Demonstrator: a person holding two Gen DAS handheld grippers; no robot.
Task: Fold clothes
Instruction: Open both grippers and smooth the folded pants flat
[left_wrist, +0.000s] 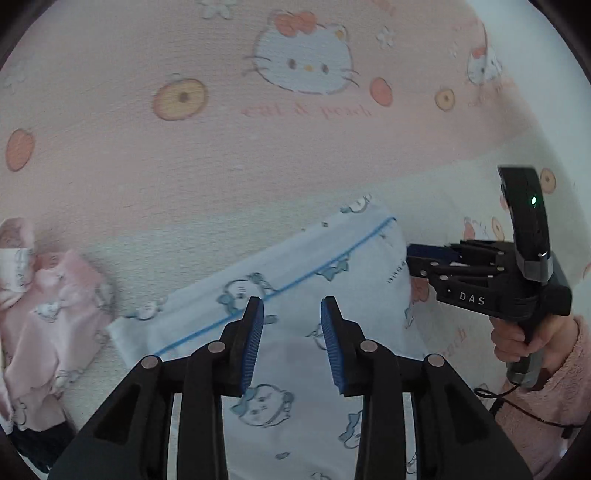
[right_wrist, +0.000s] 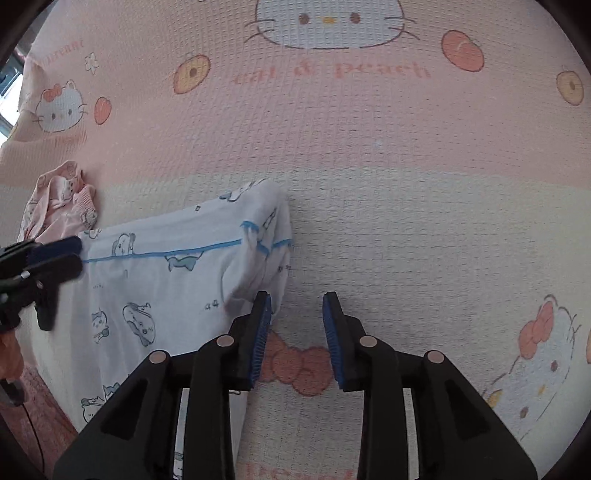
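Blue-padded fingers (left_wrist: 256, 332) of the left gripper (left_wrist: 291, 343) hang released above the white cartoon-print garment with blue piping (left_wrist: 295, 266) on the pink bedspread (left_wrist: 221, 166); the right gripper (right_wrist: 297, 339), also released, flanks its right end.

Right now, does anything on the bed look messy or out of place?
Yes. The white cartoon-print garment with blue piping has its right end bunched and folded over unevenly, and a pink printed garment lies crumpled left of it, unfolded.
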